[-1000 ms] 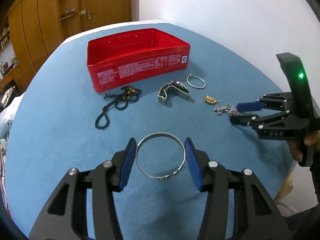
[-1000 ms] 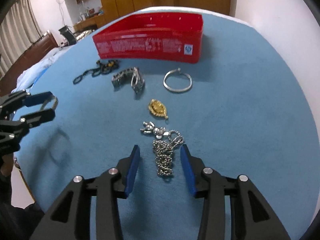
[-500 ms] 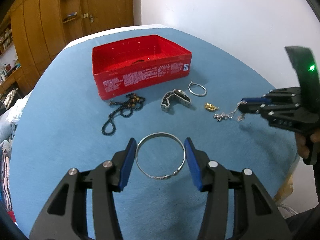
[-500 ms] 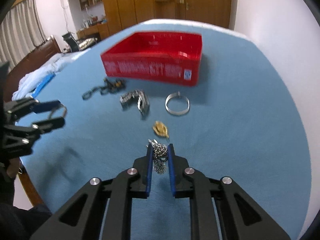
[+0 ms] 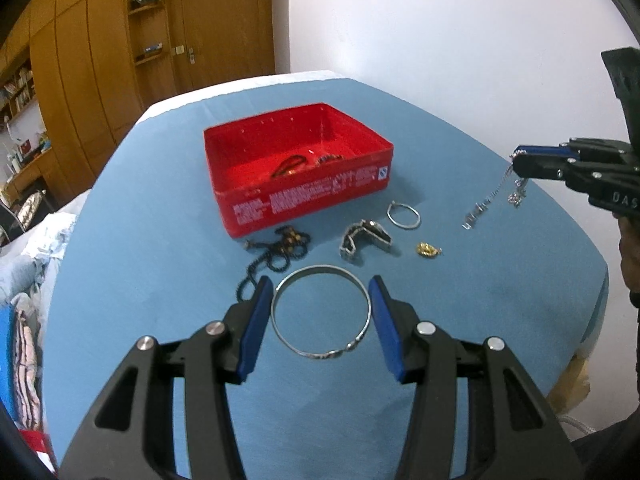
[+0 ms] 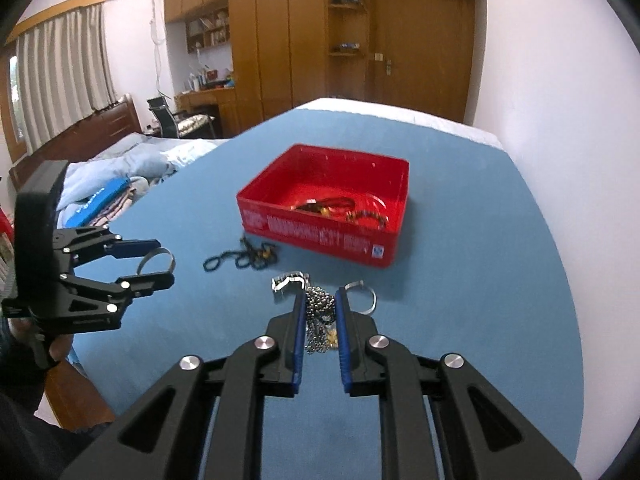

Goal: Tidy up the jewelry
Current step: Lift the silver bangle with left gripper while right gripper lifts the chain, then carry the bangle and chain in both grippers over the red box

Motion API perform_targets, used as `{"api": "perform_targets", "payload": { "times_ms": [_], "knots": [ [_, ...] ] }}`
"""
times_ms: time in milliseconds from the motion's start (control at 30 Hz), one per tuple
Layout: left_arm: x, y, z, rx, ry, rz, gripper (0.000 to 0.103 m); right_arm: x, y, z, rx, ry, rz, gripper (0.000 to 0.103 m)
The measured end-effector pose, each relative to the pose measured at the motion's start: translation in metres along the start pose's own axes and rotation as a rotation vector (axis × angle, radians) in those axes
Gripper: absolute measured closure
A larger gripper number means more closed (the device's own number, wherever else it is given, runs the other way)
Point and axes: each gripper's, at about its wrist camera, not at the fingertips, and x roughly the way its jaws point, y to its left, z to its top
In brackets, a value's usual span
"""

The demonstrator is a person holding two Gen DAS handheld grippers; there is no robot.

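Observation:
My left gripper (image 5: 320, 304) is shut on a large silver bangle (image 5: 320, 312) and holds it above the blue table; it also shows in the right wrist view (image 6: 154, 268). My right gripper (image 6: 318, 304) is shut on a silver chain necklace (image 6: 318, 308), lifted off the table; in the left wrist view the chain (image 5: 486, 204) dangles from it. The red box (image 5: 296, 164) stands at the table's middle and holds some jewelry. On the table lie a black bead necklace (image 5: 276, 256), a silver watch band (image 5: 364, 240), a small silver bangle (image 5: 404, 216) and a gold pendant (image 5: 428, 249).
The blue table (image 5: 160, 240) has rounded edges, with a white wall on the right. A bed with bedding (image 6: 120, 176) lies to the left, wooden cupboards (image 6: 280, 40) behind.
My right gripper closed on the chain necklace and lifted it off the table. Both grippers rose, the left still holding the large bangle.

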Motion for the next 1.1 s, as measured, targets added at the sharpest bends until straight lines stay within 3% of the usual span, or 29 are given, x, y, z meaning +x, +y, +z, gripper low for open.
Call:
{"api": "perform_targets", "payload": {
  "times_ms": [700, 1100],
  "knots": [
    [-0.011, 0.019, 0.066, 0.066, -0.087, 0.092, 0.055, 0.019, -0.011, 0.073, -0.062, -0.058, 0.042, 0.089],
    [0.011, 0.032, 0.106, 0.098, -0.109, 0.119, 0.055, 0.070, -0.026, 0.118, -0.062, -0.052, 0.056, 0.089]
  ]
}}
